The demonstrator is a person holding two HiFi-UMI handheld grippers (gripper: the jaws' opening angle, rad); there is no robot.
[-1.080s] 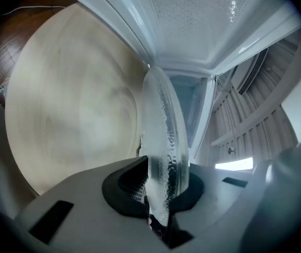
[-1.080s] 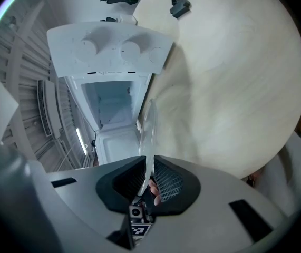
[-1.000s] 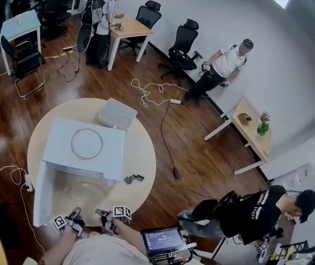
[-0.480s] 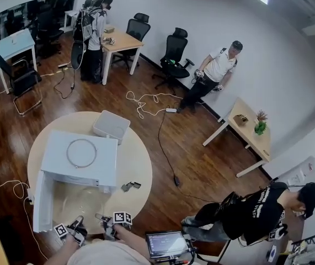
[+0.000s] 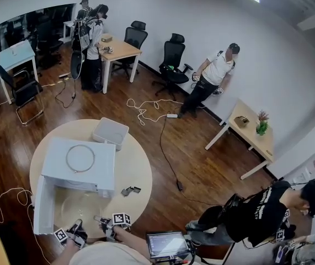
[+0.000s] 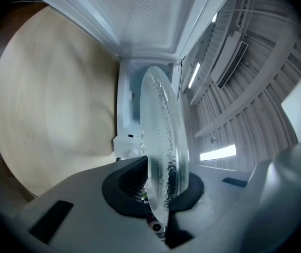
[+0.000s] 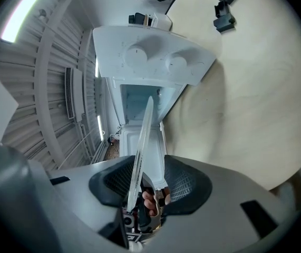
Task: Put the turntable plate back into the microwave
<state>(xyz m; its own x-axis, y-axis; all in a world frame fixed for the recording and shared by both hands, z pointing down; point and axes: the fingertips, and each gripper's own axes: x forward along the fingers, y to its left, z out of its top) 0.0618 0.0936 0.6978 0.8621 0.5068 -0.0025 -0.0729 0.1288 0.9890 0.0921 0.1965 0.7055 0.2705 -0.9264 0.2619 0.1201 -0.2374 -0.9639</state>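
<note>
My left claw [image 6: 159, 187] clamps the clear round glass plate [image 6: 163, 136]; my right claw [image 7: 149, 186] has just opened its jaws around its rim.

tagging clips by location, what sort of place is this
Probably an office or lab workroom: desks with black office chairs, loose cables across the wood floor, a microwave on a round table.

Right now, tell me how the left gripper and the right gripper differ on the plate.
The left gripper is shut on the turntable plate. The right gripper has just been opening: its jaws stand apart, with the plate's rim between them. The left gripper sits nearer the open door than the right gripper. Both face the microwave.
</note>
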